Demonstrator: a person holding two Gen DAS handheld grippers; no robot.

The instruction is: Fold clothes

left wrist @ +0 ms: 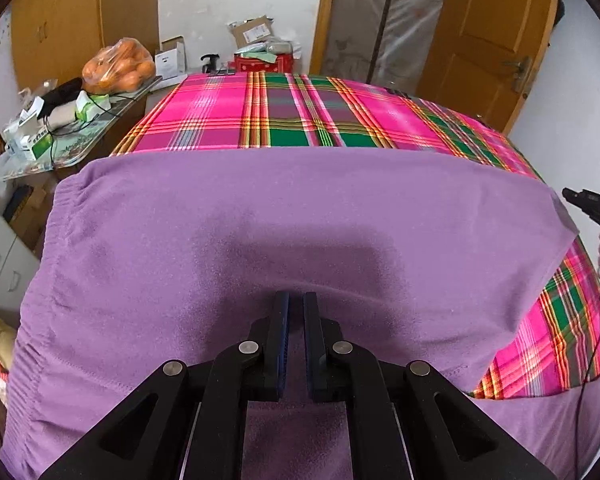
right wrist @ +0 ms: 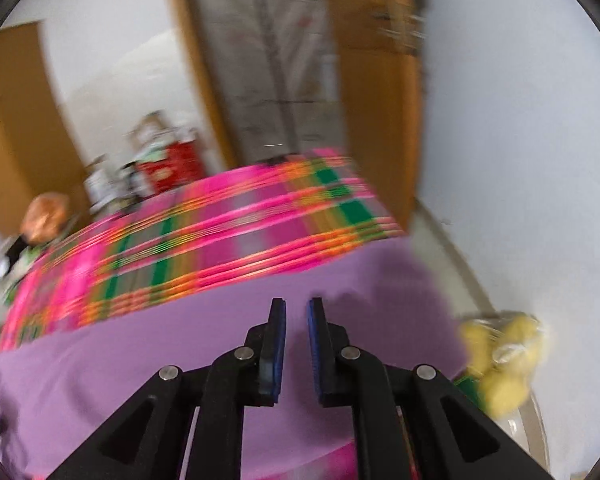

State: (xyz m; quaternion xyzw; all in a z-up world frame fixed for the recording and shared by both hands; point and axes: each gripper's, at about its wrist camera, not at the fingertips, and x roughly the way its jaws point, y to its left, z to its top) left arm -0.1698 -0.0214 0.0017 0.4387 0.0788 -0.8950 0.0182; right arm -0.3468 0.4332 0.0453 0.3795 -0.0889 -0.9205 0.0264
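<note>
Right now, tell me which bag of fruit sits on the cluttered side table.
The bag of orange fruit, on the side table left of the plaid bed. The bag of yellow fruit lies off the bed's right side instead.

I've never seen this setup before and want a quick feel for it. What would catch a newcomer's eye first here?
First, the purple garment spread wide across the near part of the bed, filling most of the left wrist view. Behind it glows the bright pink and green plaid bedcover, reaching toward the far wall. A bag of oranges sits on the cluttered side table at the left.
</note>
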